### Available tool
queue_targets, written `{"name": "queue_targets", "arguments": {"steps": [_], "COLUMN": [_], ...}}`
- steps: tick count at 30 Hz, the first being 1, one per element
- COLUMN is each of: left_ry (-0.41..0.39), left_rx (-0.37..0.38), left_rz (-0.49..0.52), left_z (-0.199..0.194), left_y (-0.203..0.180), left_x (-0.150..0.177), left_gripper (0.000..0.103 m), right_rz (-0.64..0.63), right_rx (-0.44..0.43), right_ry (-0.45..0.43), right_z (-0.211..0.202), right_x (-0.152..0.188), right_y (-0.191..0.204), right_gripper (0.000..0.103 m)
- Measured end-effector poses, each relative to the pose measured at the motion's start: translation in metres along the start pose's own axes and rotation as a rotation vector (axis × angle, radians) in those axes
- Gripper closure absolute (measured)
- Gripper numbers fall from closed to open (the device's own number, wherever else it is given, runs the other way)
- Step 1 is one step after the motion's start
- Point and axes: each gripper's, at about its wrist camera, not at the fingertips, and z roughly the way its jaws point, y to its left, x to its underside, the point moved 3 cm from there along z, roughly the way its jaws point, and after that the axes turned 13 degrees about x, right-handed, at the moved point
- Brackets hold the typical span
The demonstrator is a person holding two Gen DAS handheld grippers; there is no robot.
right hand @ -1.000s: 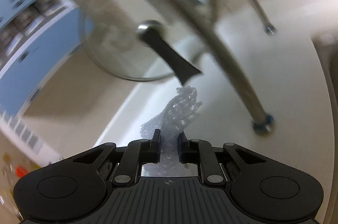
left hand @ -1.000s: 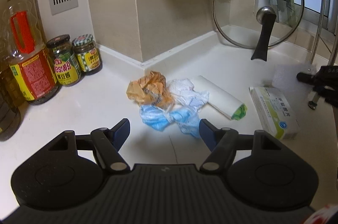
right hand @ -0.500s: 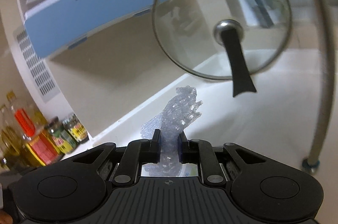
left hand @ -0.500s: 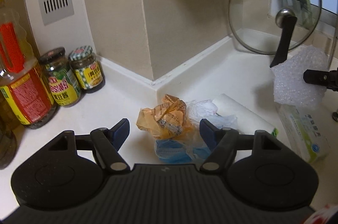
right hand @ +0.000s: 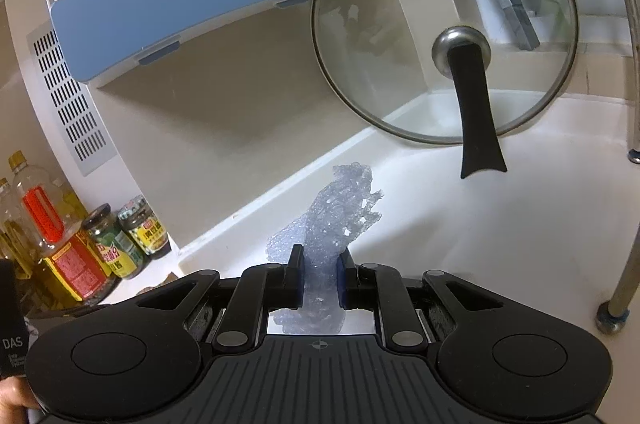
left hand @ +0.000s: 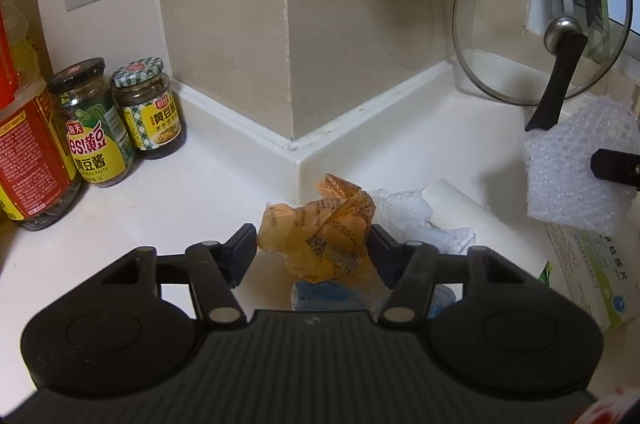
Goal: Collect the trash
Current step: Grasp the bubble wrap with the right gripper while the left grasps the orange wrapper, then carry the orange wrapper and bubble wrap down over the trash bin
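A crumpled orange wrapper [left hand: 320,224] lies on the white counter [left hand: 180,192] at the wall corner. It sits between the jaws of my left gripper [left hand: 312,244], which are closing, with the pads just reaching its sides. Under and behind it are a blue face mask [left hand: 324,294], a crumpled white tissue [left hand: 404,214] and a white paper roll [left hand: 492,224]. My right gripper [right hand: 320,276] is shut on a piece of bubble wrap [right hand: 336,220] and holds it above the counter. The same bubble wrap [left hand: 576,164] shows at the right of the left wrist view.
A glass pot lid [left hand: 520,24] with a black handle leans on the back wall. Two sauce jars [left hand: 92,120] and an oil bottle [left hand: 28,152] stand at the left. A medicine box [left hand: 592,272] lies at the right. A metal rack leg [right hand: 624,280] stands further right.
My left gripper moved forward over the trash pile and its jaws narrowed around the orange wrapper. My right gripper rolled level and lifted the bubble wrap towards the pile.
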Motion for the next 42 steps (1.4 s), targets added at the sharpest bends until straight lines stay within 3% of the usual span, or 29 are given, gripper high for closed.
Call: {"name": "queue_targets", "arguments": {"steps": [4,15,21,32,42], "left_ry": [-0.023,-0.116,-0.116,-0.118,-0.085], "left_rx": [0.0,0.012,0.018,0.029,0.011], "left_rz": [0.033,0.032,0.024,-0.011,-0.061], "left_z": [-0.006,-0.057,-0.097,-0.177,-0.24], "left_y": [-0.006,-0.019,-0.035,-0.072,-0.102], "left_x": [0.0,-0.009,-0.003,0.04,0.101], "left_gripper": [0.056,0.06,0.06,0.06,0.06], "right_rz": [0.011,0.036,0.026,0.018,-0.054], "right_rx": [0.013,-0.012,-0.035,-0.1,-0.189], "right_ry": [0.0,-0.039,-0.058,-0.036,0.023], "right_z": [-0.004,-0.035,-0.067,-0.14,-0.21], "right_x": [0.003,-0.002,0.0,0.023,0.068], "right_y": [-0.005,-0.011,-0.011,-0.019,-0.015], "right_gripper": [0.087,0.087,0.087,0.087,0.087]}}
